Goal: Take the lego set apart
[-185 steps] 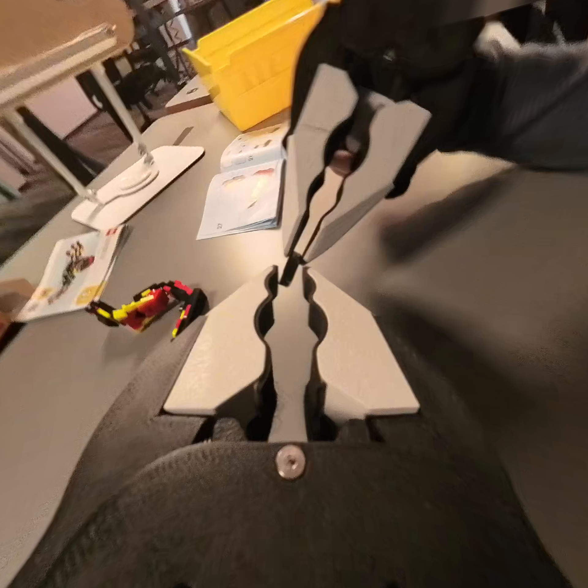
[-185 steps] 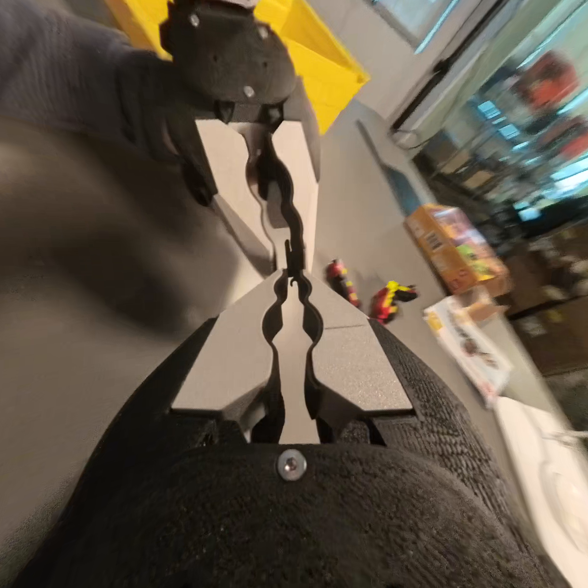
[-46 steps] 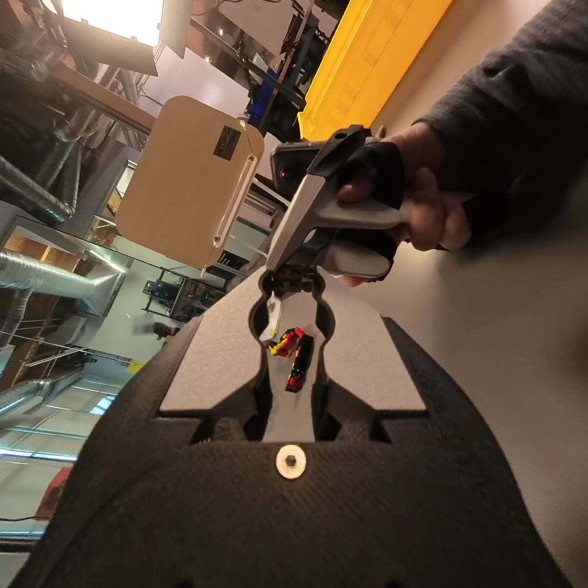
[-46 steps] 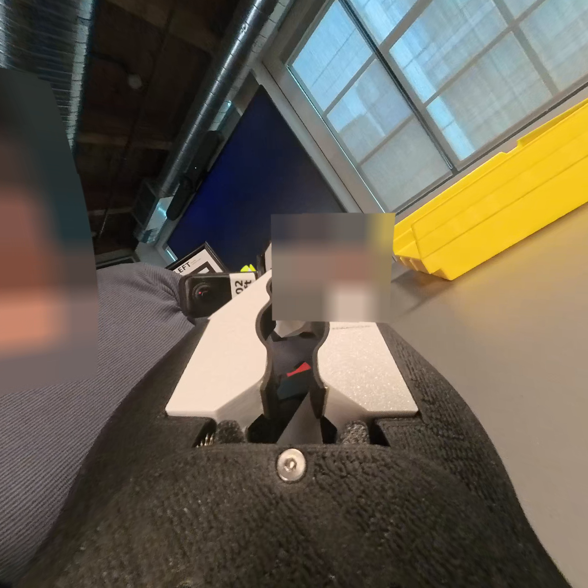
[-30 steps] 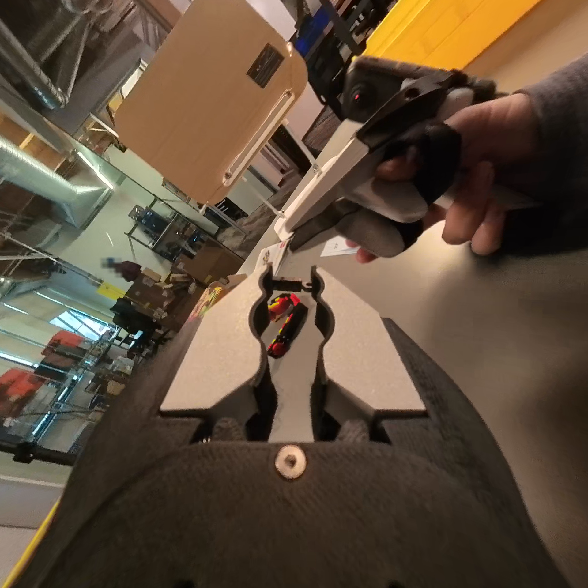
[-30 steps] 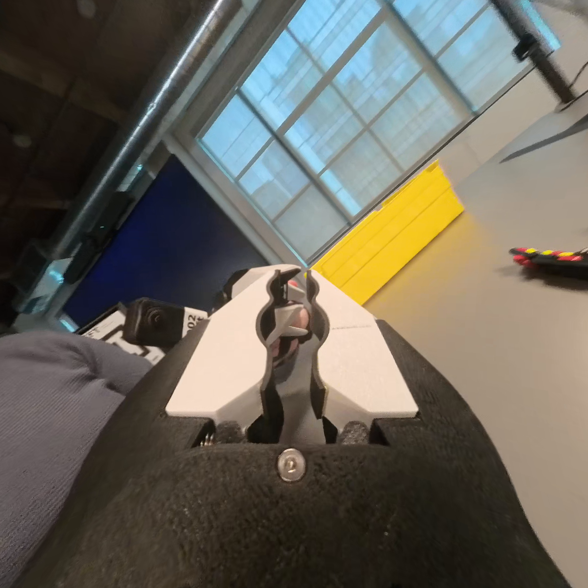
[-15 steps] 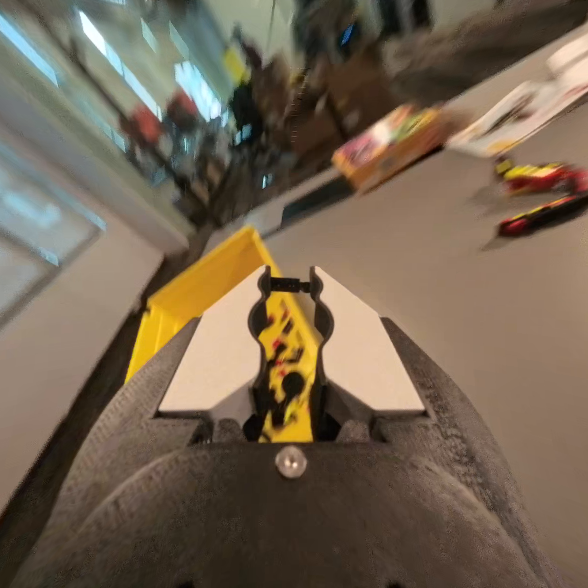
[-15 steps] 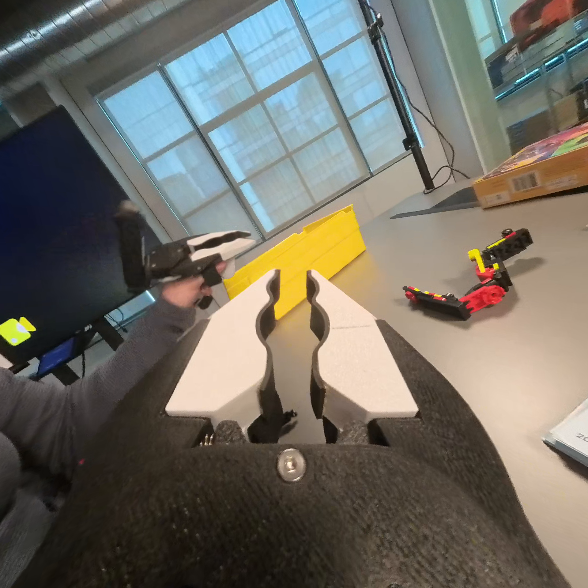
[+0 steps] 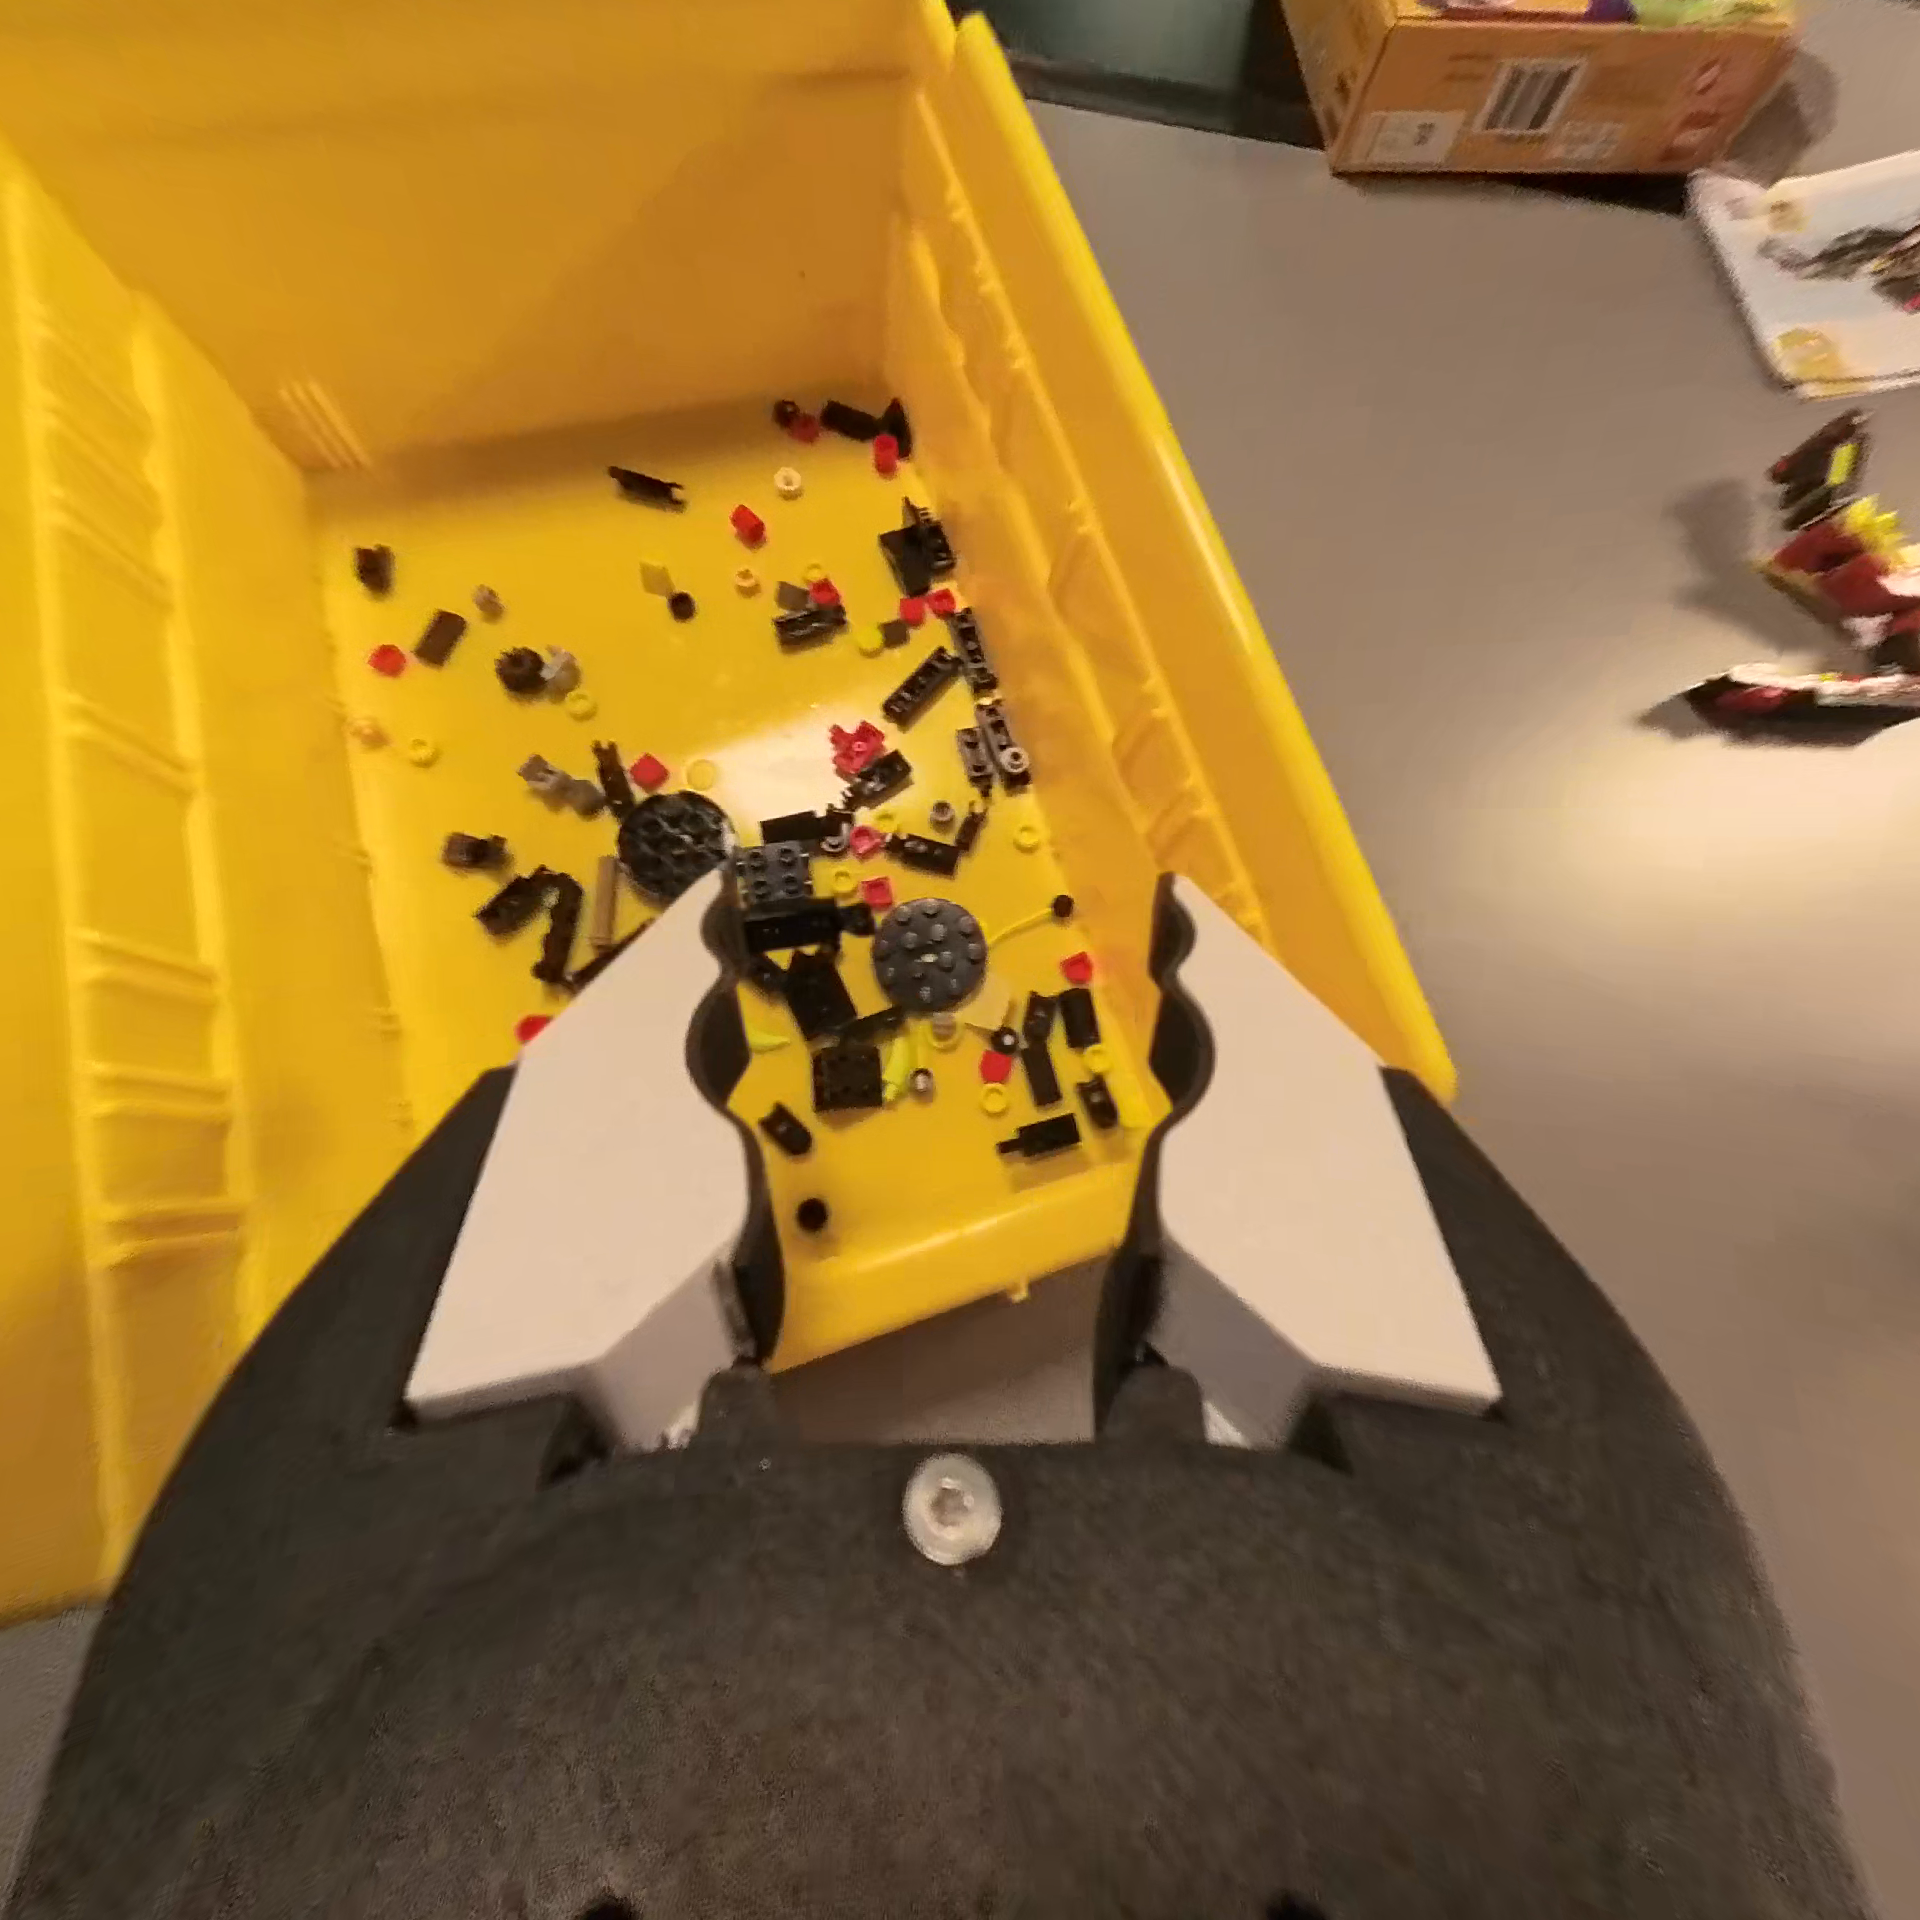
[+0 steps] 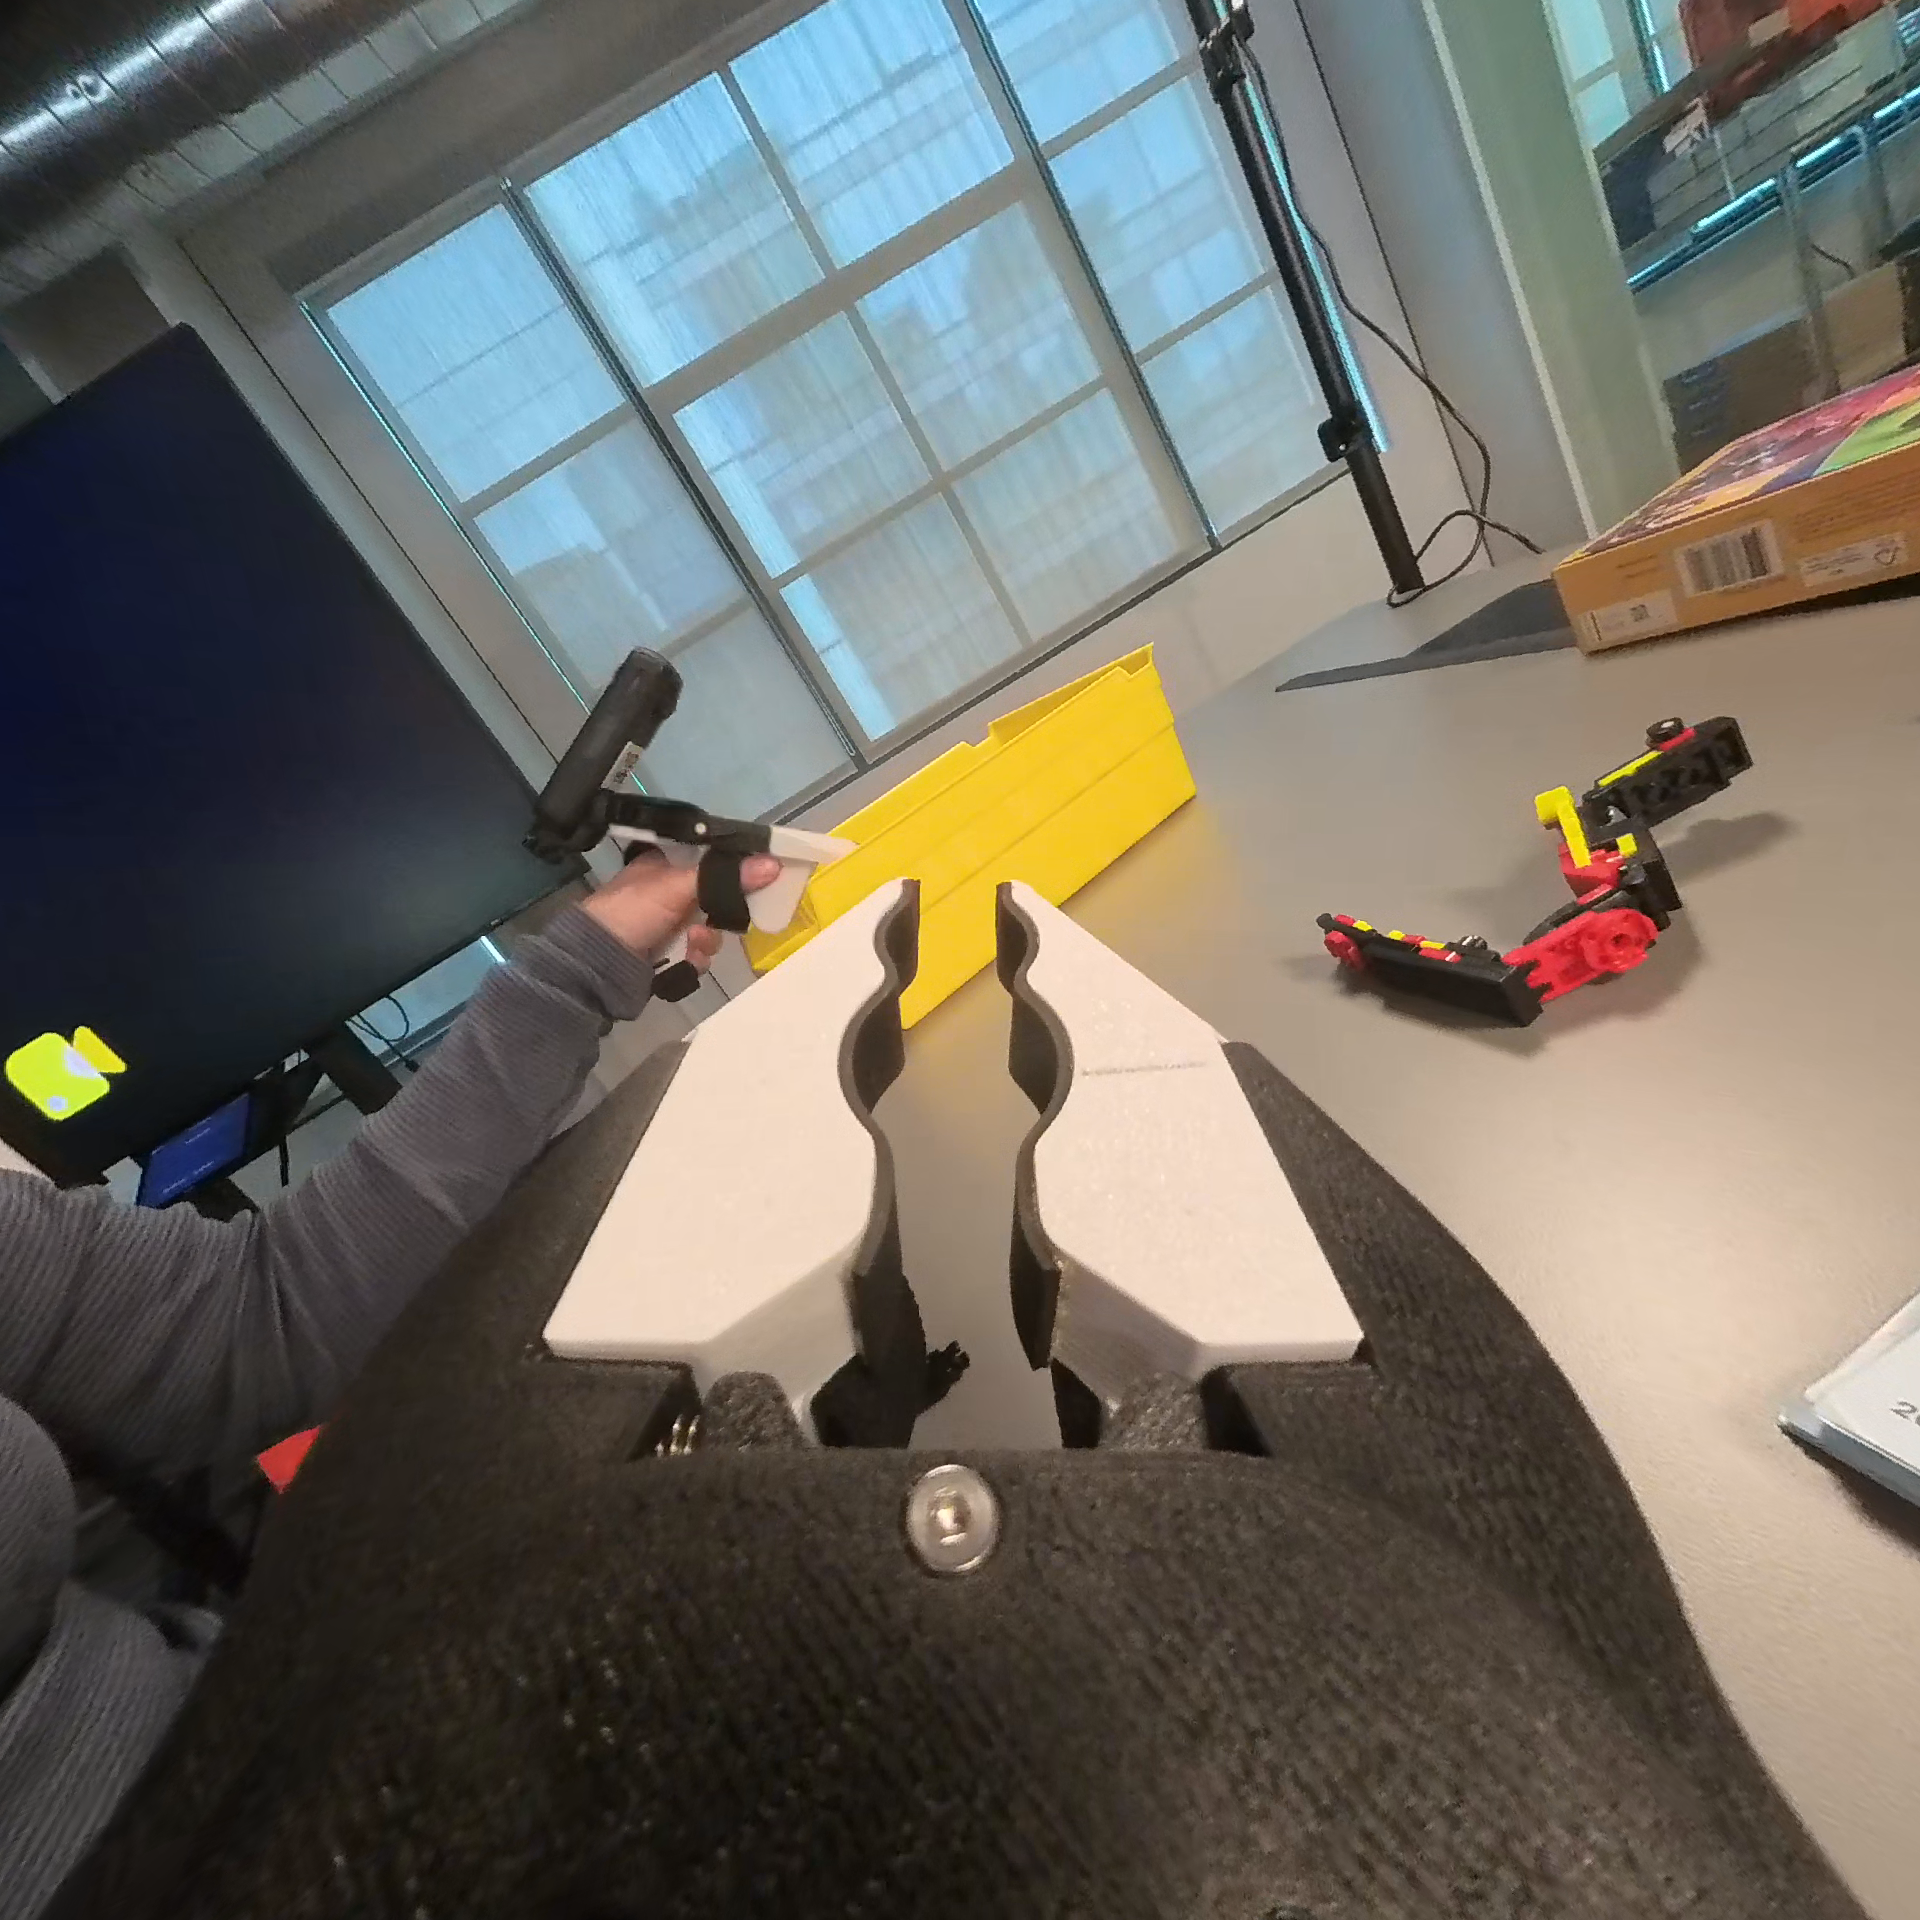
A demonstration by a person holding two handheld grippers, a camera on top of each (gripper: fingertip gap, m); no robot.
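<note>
- The lego model is blurred and cut by the left wrist view's right edge.
- The booklet there is cut off too.
- The left tool covers part of the yellow bin's loose bricks.
- A second booklet is cut off in the right wrist view.

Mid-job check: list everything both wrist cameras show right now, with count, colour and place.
Bin: one, yellow, on the table under the left gripper.
Loose bricks: many, black, red and yellow, on the bin floor.
Lego model: one, red, black and yellow, on the table right of the bin.
Box: one, orange, far table edge.
Booklets: two, one beyond the model, one at the right wrist view's edge.
Monitor: one, dark, left.
Left hand-held gripper: open, over the bin.
Right hand-held gripper: open, empty.
</note>
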